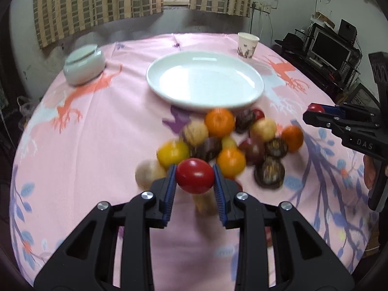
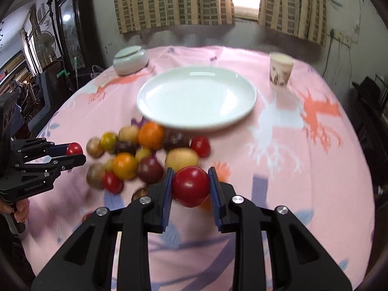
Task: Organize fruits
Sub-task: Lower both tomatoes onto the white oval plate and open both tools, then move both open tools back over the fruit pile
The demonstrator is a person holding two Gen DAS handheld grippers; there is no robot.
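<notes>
- Presently, a red tomato (image 1: 194, 179) is clamped between the blue pads of the left gripper (image 1: 194, 180), raised above the tablecloth.
- A second red tomato (image 2: 190, 186) is gripped likewise by the right gripper (image 2: 190, 186).
- A blurred heap of fruit (image 1: 232, 143), orange, yellow, pale and dark pieces, is spread on the pink tablecloth (image 1: 97, 145) just beyond both grippers.
- A white plate (image 1: 205, 80) is set just behind the heap.
- A paper cup (image 1: 247, 44) and a lidded bowl (image 1: 84, 64) are placed near the far edge, well apart.

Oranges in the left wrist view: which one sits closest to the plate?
The orange at the pile's far edge, right below the plate rim; the others lie farther back.
</notes>
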